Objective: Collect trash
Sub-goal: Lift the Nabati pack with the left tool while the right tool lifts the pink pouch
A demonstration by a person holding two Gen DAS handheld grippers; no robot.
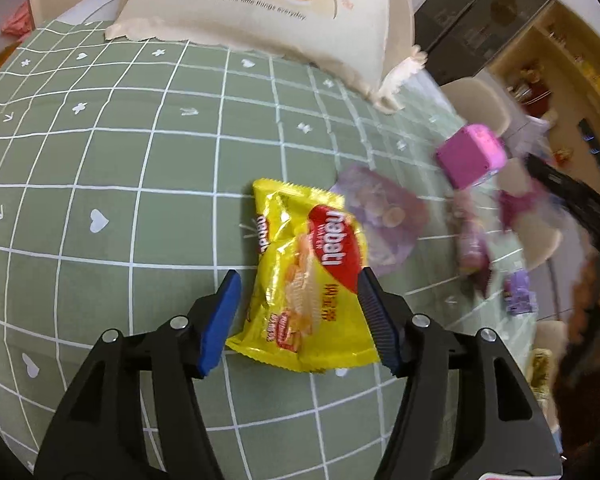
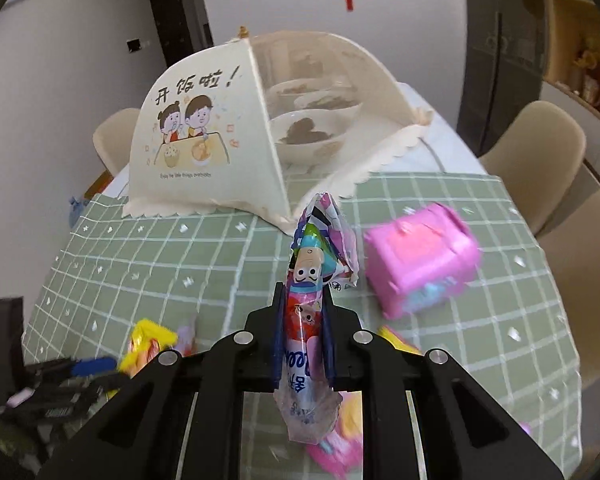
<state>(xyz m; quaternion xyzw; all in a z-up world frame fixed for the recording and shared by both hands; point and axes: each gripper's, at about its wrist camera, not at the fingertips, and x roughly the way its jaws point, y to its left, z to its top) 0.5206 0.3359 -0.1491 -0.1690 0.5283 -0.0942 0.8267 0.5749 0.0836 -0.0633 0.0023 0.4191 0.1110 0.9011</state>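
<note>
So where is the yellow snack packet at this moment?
In the left wrist view, the yellow snack packet lies on the green checked tablecloth between the open left claw's fingers, with a pale purple wrapper just beyond it.

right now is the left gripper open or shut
Open: the left gripper has its jaws spread either side of the yellow snack packet, which lies on the tablecloth.

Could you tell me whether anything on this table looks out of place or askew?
Yes: the pink box sits tilted on the green tablecloth, and snack wrappers lie scattered, including a crumpled yellow wrapper between the open left tool.
</note>
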